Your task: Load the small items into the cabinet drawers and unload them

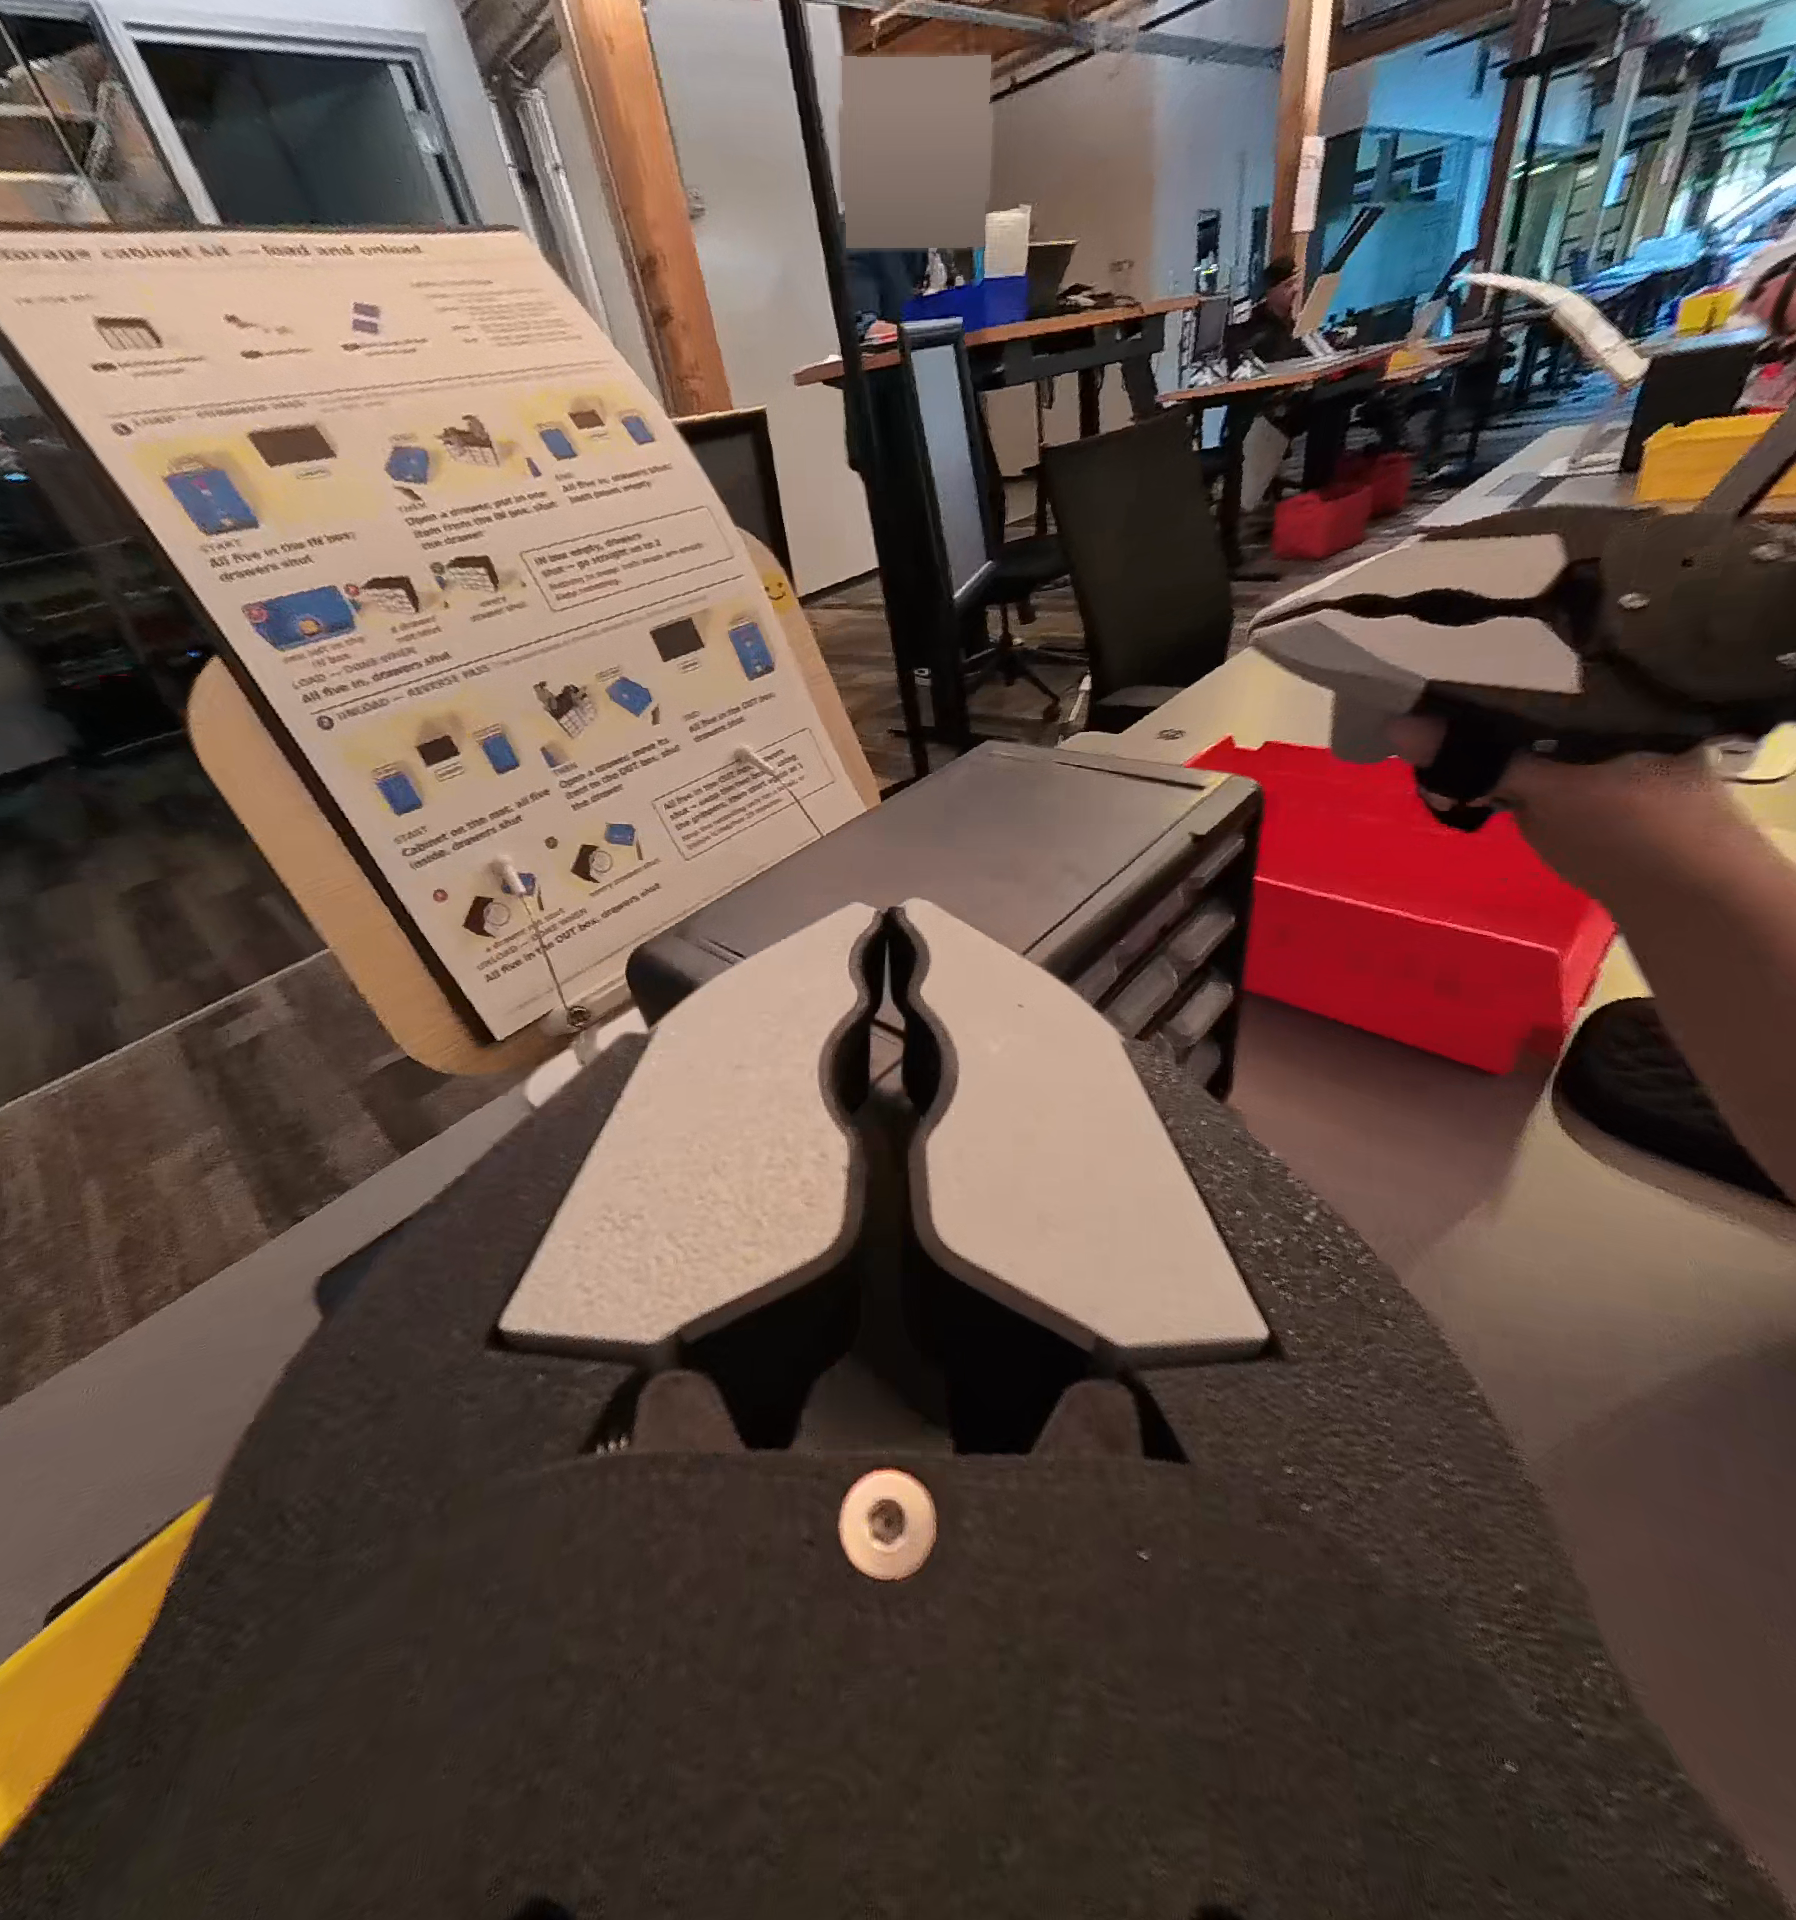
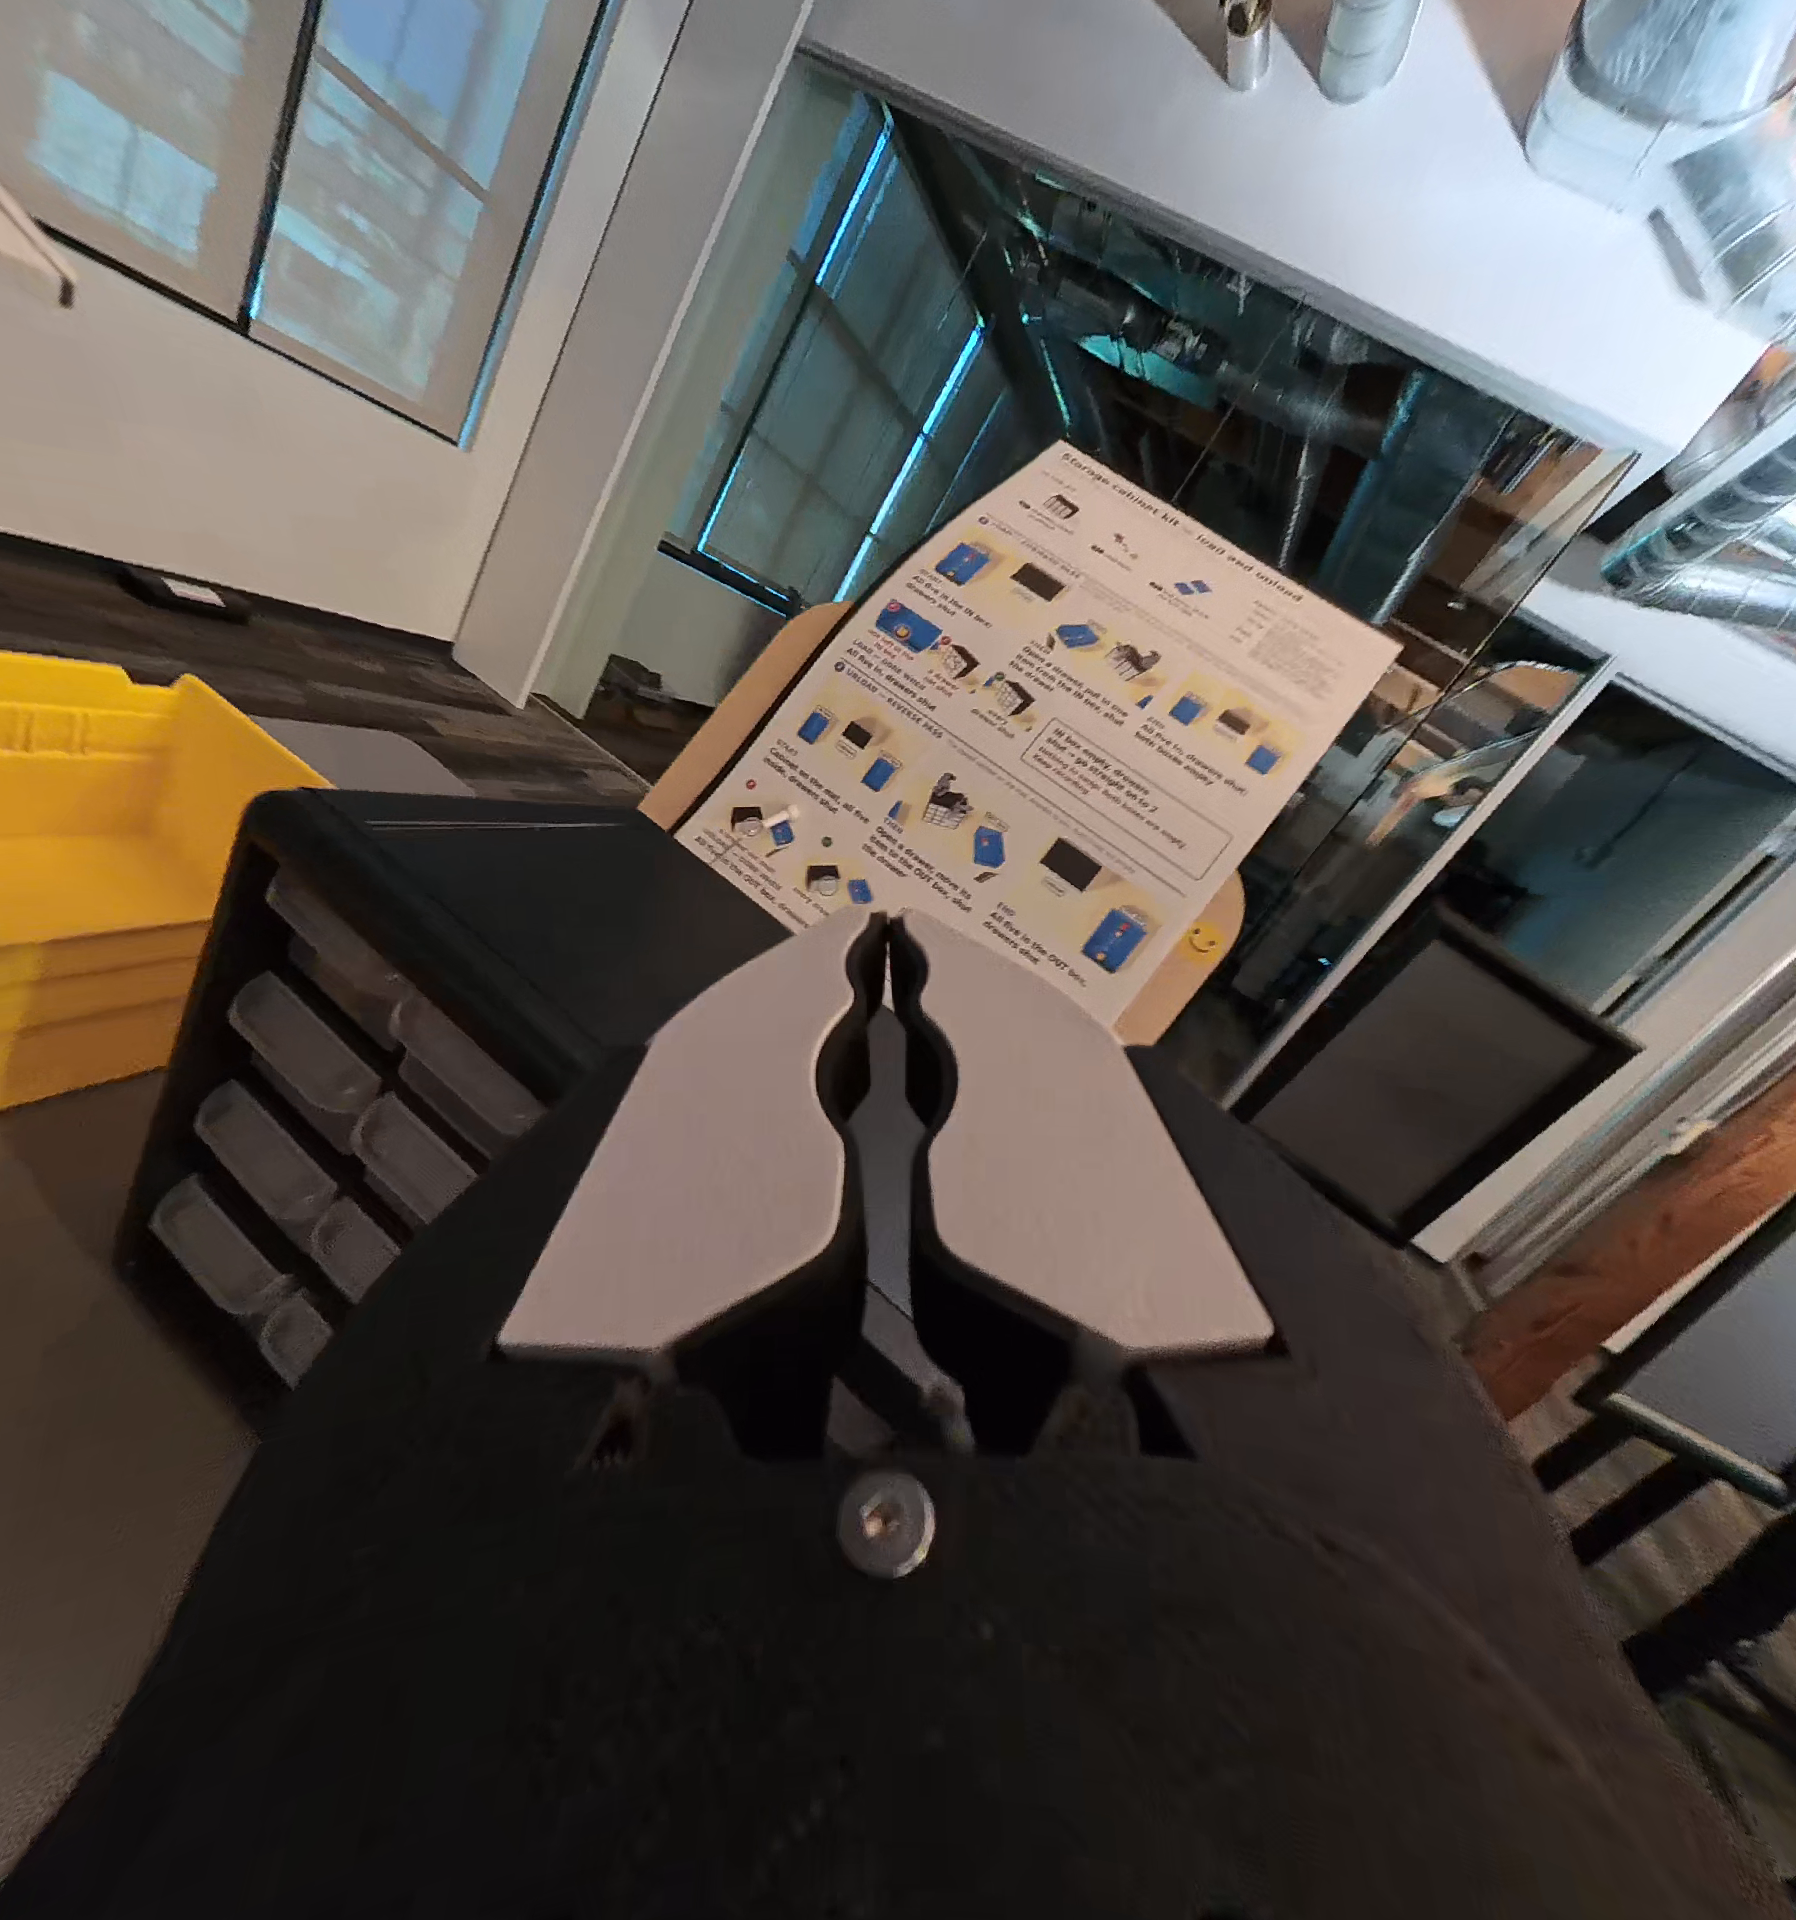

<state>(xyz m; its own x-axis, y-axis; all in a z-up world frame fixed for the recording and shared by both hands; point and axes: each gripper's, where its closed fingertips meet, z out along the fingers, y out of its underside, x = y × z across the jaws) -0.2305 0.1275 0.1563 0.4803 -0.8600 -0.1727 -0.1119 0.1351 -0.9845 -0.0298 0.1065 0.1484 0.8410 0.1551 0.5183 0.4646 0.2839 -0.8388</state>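
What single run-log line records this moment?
left gripper: shut, empty | right gripper: shut, empty | black drawer cabinet: drawers closed | red bin, yellow bin: flank cabinet

instruction board [image 1: 426,623] propped upright | office chair [image 1: 1122,561] behind | wooden post [image 1: 645,197]

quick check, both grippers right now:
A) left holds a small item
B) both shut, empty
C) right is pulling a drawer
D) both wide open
B: the left gripper and right gripper each have their tips together with nothing between them, both held in the air near the black cabinet, whose drawers look pushed in.
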